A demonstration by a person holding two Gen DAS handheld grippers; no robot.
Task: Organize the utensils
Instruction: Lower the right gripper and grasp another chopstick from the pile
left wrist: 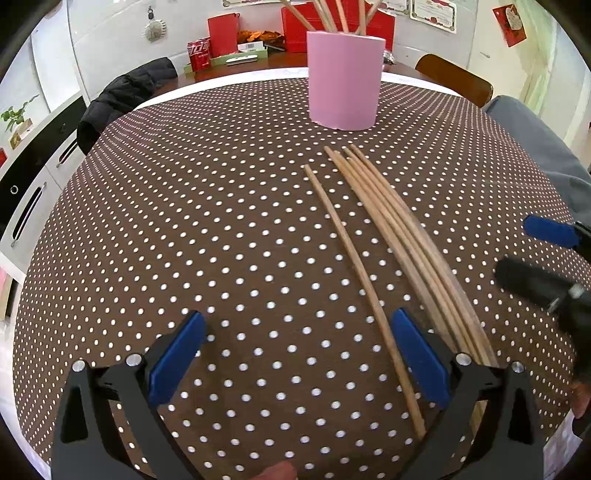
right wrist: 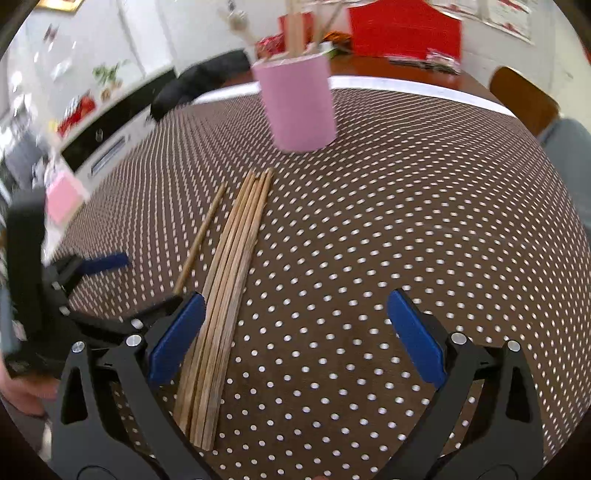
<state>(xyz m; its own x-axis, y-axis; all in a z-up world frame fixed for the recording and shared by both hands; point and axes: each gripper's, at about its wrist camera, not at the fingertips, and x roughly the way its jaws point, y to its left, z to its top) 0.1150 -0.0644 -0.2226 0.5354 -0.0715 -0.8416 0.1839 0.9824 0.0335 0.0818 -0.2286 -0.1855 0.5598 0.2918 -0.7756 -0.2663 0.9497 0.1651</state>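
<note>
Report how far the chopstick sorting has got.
Done: several wooden chopsticks already stand in the pink cylindrical cup. In hand: nothing; left gripper and right gripper are open. Left: one single chopstick and a bundle on the dotted tablecloth.

One pink cup stands on the dotted tablecloth. In front of the cup lie five wooden chopsticks: one single chopstick and a bundle of four. More chopsticks stand inside the cup, their number unclear.
</note>
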